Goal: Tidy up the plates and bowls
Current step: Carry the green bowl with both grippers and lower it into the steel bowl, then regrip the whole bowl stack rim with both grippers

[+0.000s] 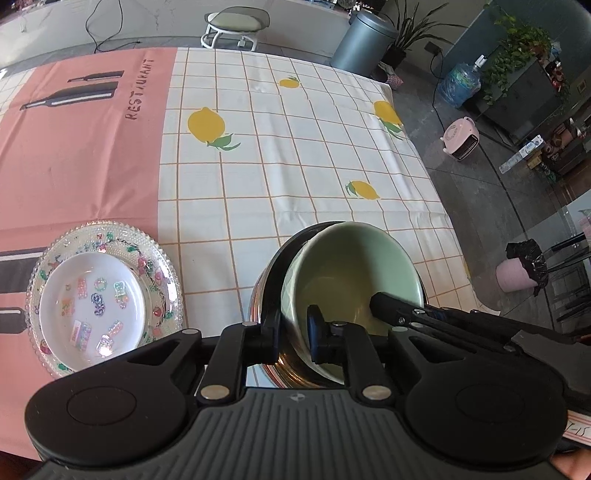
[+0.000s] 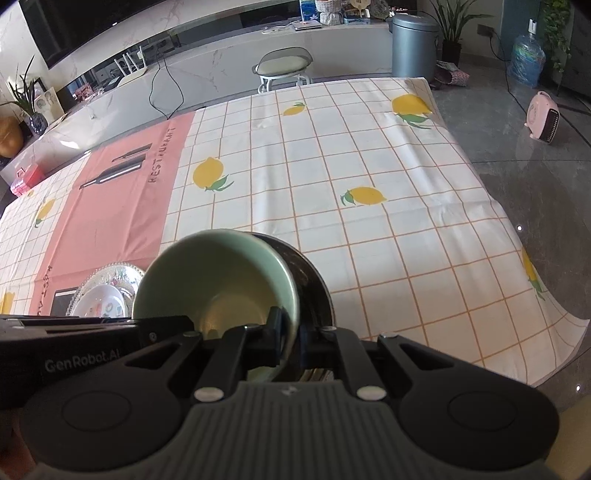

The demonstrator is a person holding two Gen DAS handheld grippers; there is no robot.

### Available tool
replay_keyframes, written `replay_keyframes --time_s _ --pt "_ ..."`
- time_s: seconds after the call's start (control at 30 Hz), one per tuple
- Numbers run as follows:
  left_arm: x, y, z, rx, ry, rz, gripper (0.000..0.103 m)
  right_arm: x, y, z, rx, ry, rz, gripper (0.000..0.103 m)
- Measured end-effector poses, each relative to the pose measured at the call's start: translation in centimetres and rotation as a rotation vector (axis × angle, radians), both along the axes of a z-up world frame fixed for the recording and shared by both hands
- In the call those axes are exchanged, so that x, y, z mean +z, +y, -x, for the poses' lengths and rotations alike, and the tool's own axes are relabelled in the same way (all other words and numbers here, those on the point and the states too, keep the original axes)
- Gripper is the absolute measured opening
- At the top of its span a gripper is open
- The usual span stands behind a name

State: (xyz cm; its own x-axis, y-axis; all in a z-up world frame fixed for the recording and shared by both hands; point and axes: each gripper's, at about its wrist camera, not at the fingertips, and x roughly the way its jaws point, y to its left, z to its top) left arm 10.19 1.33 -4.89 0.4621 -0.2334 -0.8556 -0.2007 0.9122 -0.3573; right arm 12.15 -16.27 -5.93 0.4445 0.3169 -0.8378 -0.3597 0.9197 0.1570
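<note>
A pale green bowl (image 1: pixel 351 266) sits tilted inside a dark bowl (image 1: pixel 271 269) with a striped outside, near the table's front edge. My left gripper (image 1: pixel 293 325) straddles the green bowl's near wall, one finger outside and one inside, and I see no gap at the pads. In the right wrist view my right gripper (image 2: pixel 291 328) is shut on the green bowl (image 2: pixel 221 273) at its right rim, with the dark bowl (image 2: pixel 314 273) behind it. One right-gripper finger (image 1: pixel 380 304) reaches into the green bowl. A white decorated plate (image 1: pixel 92 295) lies on a beaded glass plate (image 1: pixel 162 258) to the left.
A lemon-print grid tablecloth (image 1: pixel 295 155) and a pink cloth (image 1: pixel 92 147) cover the table. The table ends on the right over a grey floor, where a pink heater (image 1: pixel 461 138), a grey bin (image 1: pixel 365 40) and a pink bucket (image 1: pixel 517 273) stand. A stool (image 1: pixel 232 26) stands beyond the far edge.
</note>
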Motion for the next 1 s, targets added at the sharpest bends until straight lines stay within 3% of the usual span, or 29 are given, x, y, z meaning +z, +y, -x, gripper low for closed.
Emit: replay_keyframes --time_s 0.17,0.37,0.5,0.57,0.7,1.0 --pt "0.0 1.2 -0.1 0.023 0.009 0.076 0.018 -0.1 0.3 -0.2 0.016 0.004 0.017 0.008" --pt "1.0 1.6 0.1 0.023 -0.013 0.103 0.033 -0.4 0.6 -0.4 0.022 0.021 0.025 0.009" --pt "2.4 1.6 0.5 0.023 -0.068 0.084 0.05 -0.6 1.0 -0.4 0.027 0.017 0.053 0.007" --pt "2.9 1.7 0.6 0.027 -0.09 0.066 0.051 -0.5 1.2 -0.3 0.032 -0.004 0.072 0.006" --pt "2.9 2.5 0.6 0.051 -0.109 0.129 0.051 -0.4 1.4 -0.4 0.035 -0.008 0.089 0.005" --pt "2.2 3.3 1.3 0.091 -0.108 0.112 0.055 1.4 1.0 0.5 0.038 -0.091 0.107 0.008"
